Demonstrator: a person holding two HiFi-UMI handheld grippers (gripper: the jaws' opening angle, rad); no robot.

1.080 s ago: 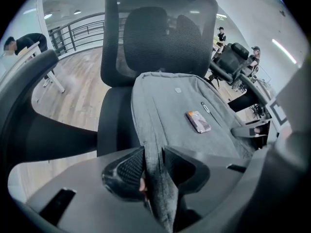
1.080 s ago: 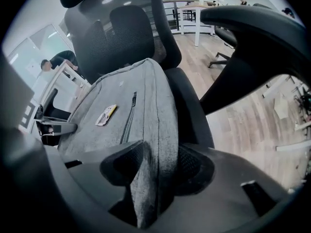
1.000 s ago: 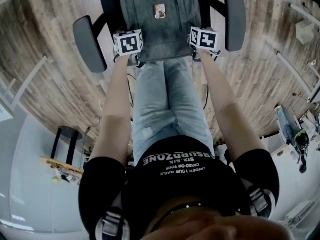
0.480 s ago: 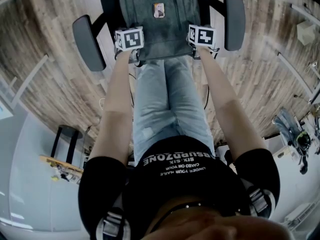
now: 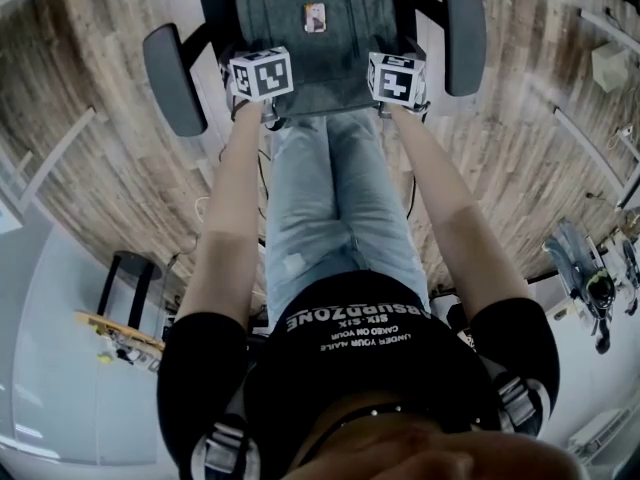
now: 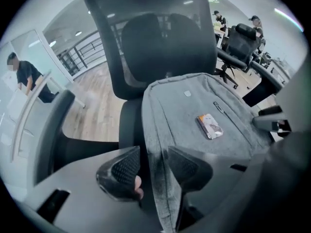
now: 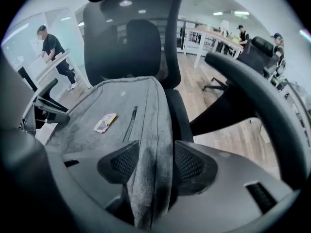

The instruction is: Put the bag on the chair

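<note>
Now the grey bag (image 5: 318,53) lies flat on the seat of the black chair (image 5: 172,76), between the two armrests, with its far end against the backrest. On its upper face there is a small light card (image 5: 315,16) and beside it a short zipper (image 7: 131,123). The left tongs (image 6: 153,168) are at the near left corner of the bag. Their jaws are opening, and the edge of the grey cloth stands between them (it lies against the right jaw, while a dark gap shows at the left jaw). The right tongs (image 7: 154,165) are at the near right corner. These jaws are opening too, with a fold of the same cloth hanging loosely between them. The person's legs in jeans (image 5: 335,208) stand just before the seat. Wooden floor (image 5: 90,118) is around the chair.
</note>
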